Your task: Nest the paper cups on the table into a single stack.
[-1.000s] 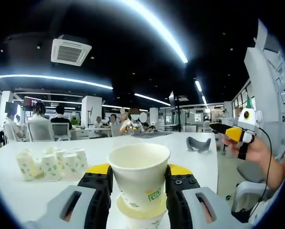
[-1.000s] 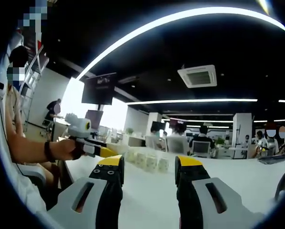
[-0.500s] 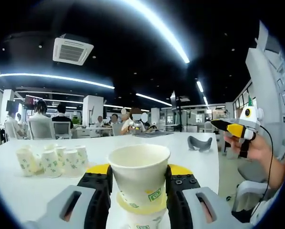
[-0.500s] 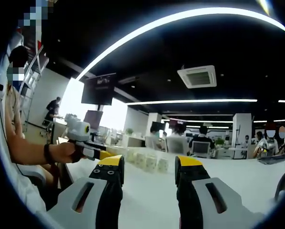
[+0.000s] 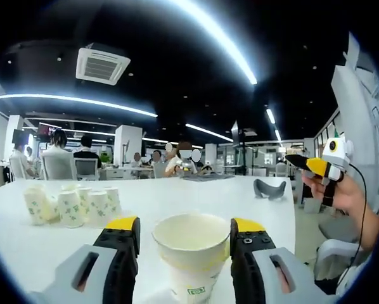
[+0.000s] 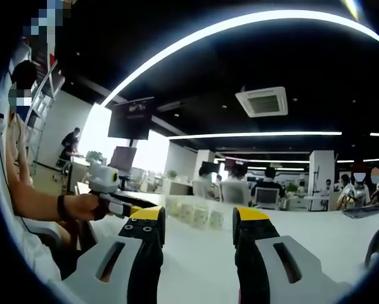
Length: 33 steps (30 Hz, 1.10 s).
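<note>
White paper cup with green print (image 5: pixel 192 253), lower centre: light, crushable; I grip gently below rim. My left gripper (image 5: pixel 185 235) spread, not touching; right gripper (image 6: pixel 196 221) spread, empty.

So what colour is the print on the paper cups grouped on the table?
Green print on off-white paper cups, clearest in the left gripper view.

No legible txt anywhere. Paper cup (image 5: pixel 191 253), lower centre of left gripper view, carried a small green logo, too tiny to read. Wall screen (image 6: pixel 131 118), upper left of right gripper view, showed faint lettering, unreadable.
</note>
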Motion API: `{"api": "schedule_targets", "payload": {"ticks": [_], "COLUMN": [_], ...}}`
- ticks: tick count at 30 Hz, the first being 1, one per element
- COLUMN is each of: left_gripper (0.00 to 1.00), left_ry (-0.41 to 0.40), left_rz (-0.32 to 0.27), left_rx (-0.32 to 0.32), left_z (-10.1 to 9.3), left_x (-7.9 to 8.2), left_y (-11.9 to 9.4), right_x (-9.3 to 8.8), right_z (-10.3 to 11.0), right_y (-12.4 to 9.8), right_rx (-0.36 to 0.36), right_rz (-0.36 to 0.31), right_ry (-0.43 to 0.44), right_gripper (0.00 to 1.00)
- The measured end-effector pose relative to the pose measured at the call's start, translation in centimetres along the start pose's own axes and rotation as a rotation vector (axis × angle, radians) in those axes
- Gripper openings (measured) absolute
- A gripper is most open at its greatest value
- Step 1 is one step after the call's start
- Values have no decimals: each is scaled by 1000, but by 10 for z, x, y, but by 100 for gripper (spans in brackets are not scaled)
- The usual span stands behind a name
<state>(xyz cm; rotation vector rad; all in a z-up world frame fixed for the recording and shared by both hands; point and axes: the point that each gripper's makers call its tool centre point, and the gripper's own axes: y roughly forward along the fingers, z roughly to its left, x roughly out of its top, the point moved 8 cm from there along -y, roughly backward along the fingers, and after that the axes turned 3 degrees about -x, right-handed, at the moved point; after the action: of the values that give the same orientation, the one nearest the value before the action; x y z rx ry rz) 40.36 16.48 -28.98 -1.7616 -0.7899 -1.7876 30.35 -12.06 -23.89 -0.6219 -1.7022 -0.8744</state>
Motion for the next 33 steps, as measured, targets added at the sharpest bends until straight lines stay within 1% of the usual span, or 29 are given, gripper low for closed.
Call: {"api": "schedule_targets", "payload": {"ticks": [8,12,19,24,27,29,30,33], "left_gripper": [66,72,74,74,74,74,74,73], "left_ry": [-3,-19,-17,-32,-55,-68,-67,-55], "left_rz": [-4,1,2,-11,-36,-59,-66,-85], "left_rx": [2,-1,7,5,-4,-1,5,49], "left_z": [2,3,2,2,0,3,6,27], "left_x": [1,0,0,3,10,17,21,32], "left_y": [-1,-1,-4,-8,-12,-15,-16,-22], "right_x": [1,2,1,1,1,1,1,1], "right_z": [1,0,2,1,1,0,0,0], "right_y": [0,0,1,1,0,0,1,1], "right_rx": [1,0,5,3,2,2,2,3], "right_rz": [1,0,1,2,2,2,2,1], "right_ry": [-2,-4,-3,-2,-4,-5,-4,-5], "right_gripper": [45,45,45,45,45,45,45,45]}}
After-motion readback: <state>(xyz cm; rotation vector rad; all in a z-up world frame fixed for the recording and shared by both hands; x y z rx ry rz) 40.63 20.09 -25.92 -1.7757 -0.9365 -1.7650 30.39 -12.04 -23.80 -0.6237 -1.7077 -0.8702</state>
